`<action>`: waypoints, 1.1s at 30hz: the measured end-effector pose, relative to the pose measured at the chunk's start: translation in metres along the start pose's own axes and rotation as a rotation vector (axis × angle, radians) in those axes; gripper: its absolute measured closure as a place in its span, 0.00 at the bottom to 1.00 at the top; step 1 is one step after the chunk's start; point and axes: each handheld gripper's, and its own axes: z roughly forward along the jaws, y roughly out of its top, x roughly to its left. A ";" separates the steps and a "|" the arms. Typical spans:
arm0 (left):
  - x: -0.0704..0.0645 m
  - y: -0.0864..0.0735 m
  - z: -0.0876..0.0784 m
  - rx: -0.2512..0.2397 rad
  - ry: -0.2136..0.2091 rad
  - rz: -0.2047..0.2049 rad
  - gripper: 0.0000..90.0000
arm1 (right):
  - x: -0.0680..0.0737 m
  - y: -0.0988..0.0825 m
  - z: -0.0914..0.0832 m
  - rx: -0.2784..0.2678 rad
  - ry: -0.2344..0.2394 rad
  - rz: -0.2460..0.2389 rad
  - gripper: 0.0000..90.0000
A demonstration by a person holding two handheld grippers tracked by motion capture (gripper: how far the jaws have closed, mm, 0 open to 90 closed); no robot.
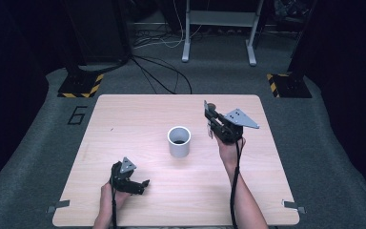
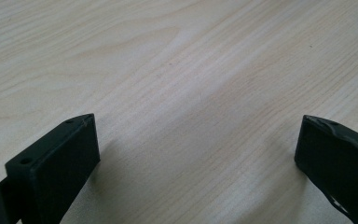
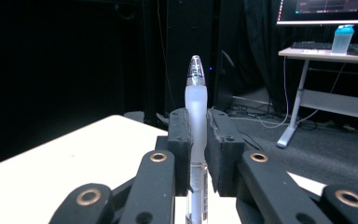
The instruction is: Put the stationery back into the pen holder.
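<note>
**A:** ok so what's in the high view?

**B:** Light wood desk [image 1: 124, 119] on grey carpet. A white cup [image 1: 179, 141] stands upright around the middle, dark inside, can't tell if anything's in it. The left tongs [image 1: 143, 183] sit low near the front edge, left of the cup and closer to the person, pointing roughly right. The right tongs [image 1: 208, 119] are raised just right of the cup and a little beyond it, with the grey three-cornered plate on top. Both forearms come in from the bottom. Behind the desk there's a white frame on legs [image 1: 218, 28] and loose cables on the floor.

**A:** and the left gripper view?

**B:** Just the two black jaws spread wide, bare wood grain between them, nothing held. They look really close to the desk surface.

**A:** right gripper view?

**B:** This one's got something. Those jaws are pinched narrow on a pen [image 3: 196, 116] with a frosted white barrel, clear tip sticking up past the jaw ends. The rest of the barrel runs down between the linkage arms. Off to the right in the background: another table [image 3: 335, 55] with a monitor, a keyboard, and a blue bottle [image 3: 342, 38].
</note>
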 end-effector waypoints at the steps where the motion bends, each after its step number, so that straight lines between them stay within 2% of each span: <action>1: 0.000 0.000 0.000 0.000 0.000 0.001 0.00 | 0.001 0.001 0.001 -0.007 0.003 -0.002 0.89; 9: 0.000 0.000 0.000 0.000 0.000 0.000 0.00 | 0.007 0.007 0.005 -0.039 0.011 -0.017 0.89; 14: 0.000 0.000 0.000 0.000 0.000 0.000 0.00 | 0.011 0.009 0.011 -0.038 0.026 -0.005 0.89; 33: 0.000 0.000 0.000 0.000 0.000 0.000 0.00 | 0.025 0.015 0.042 -0.024 0.113 -0.022 0.89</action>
